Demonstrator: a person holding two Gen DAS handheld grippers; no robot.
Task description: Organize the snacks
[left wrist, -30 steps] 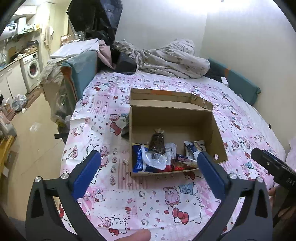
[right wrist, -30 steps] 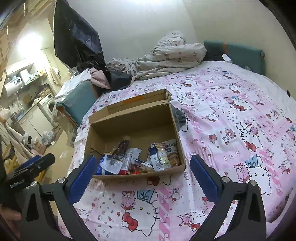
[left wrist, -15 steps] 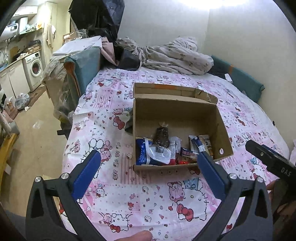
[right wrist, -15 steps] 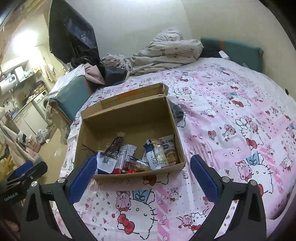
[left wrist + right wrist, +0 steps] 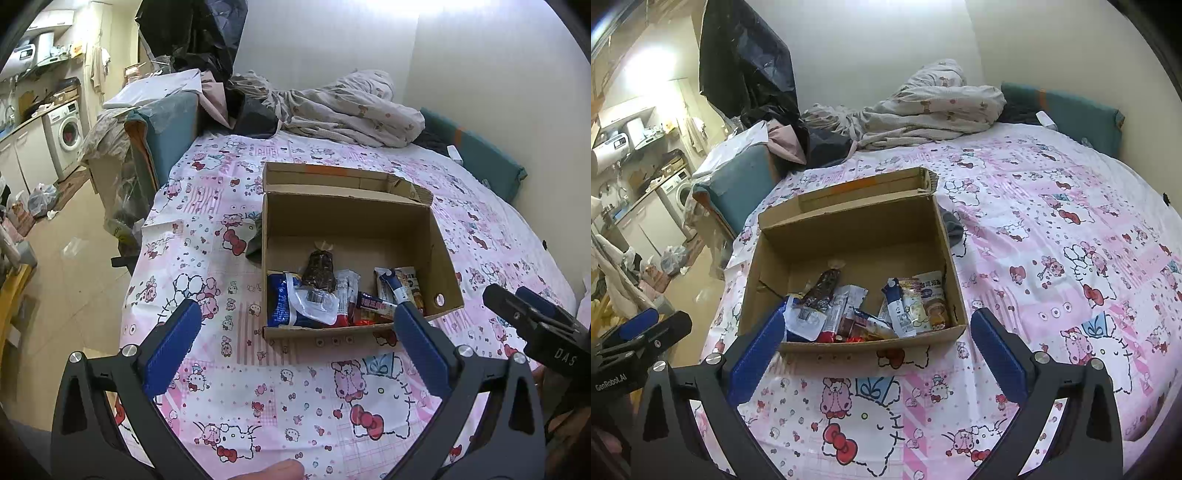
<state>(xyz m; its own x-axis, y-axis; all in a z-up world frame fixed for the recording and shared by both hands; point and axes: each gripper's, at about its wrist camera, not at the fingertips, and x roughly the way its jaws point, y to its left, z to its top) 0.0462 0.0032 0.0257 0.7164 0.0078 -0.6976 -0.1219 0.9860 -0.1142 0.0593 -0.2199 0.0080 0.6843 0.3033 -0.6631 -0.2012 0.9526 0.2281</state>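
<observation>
An open cardboard box (image 5: 439, 254) (image 5: 857, 221) lies on the pink cartoon-print bedsheet. Several snack packets are heaped at its near end: a blue-and-white bag (image 5: 295, 304) (image 5: 805, 319), a dark chocolate-coloured wrapped snack (image 5: 319, 271) (image 5: 823, 286), and a packet with a blue cap (image 5: 391, 286) (image 5: 897, 299). My left gripper (image 5: 295, 350) hovers open in front of the box, empty. My right gripper (image 5: 873, 350) is also open and empty, just short of the box's near wall. Each gripper shows at the edge of the other's view.
A bundled quilt (image 5: 343, 107) (image 5: 923, 103) lies at the far end of the bed. Teal cushions (image 5: 491, 162) line the right wall. A teal chair piled with clothes (image 5: 162, 122) stands at the bed's left edge, with floor and a washing machine (image 5: 68, 133) beyond.
Both grippers have drawn slightly back and up, so the box sits a bit lower and nearer in the views. The snacks have not moved and both jaws stay open.
</observation>
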